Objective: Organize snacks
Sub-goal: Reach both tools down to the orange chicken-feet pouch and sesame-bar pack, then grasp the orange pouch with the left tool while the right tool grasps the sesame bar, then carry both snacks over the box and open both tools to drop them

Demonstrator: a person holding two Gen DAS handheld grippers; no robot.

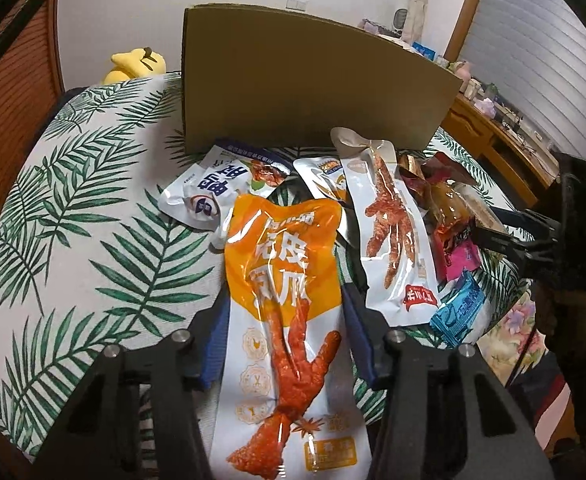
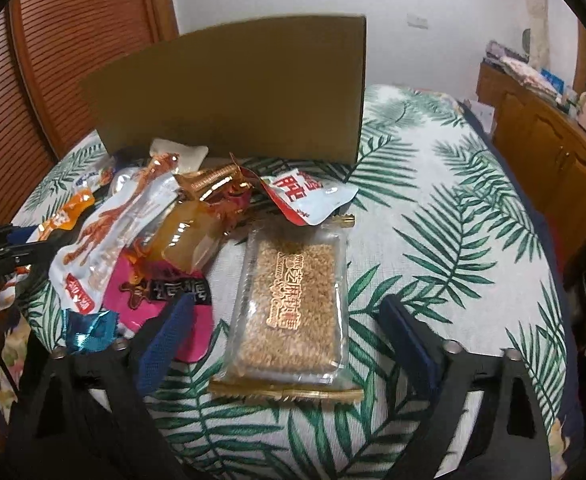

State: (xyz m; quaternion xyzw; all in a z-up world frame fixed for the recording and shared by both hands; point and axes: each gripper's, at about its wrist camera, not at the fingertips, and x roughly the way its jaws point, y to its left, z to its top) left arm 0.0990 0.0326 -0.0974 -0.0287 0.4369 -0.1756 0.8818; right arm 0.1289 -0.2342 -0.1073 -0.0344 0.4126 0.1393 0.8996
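An orange-and-white chicken-foot snack pack (image 1: 285, 320) lies lengthwise between the blue pads of my left gripper (image 1: 283, 320), which stand close against its sides. A second white chicken-foot pack (image 1: 389, 232) lies to its right, with a white pouch (image 1: 213, 184) behind. In the right wrist view a clear pack of sesame brittle (image 2: 293, 300) lies on the cloth between the spread fingers of my right gripper (image 2: 289, 336), apart from both. A heap of mixed snack packs (image 2: 141, 216) lies to its left.
A cardboard box (image 1: 293, 84) stands behind the snacks; it also shows in the right wrist view (image 2: 233, 96). The leaf-print tablecloth (image 2: 453, 208) covers the table. A wooden cabinet (image 2: 541, 148) stands at right, a yellow plush toy (image 1: 137, 66) at the back left.
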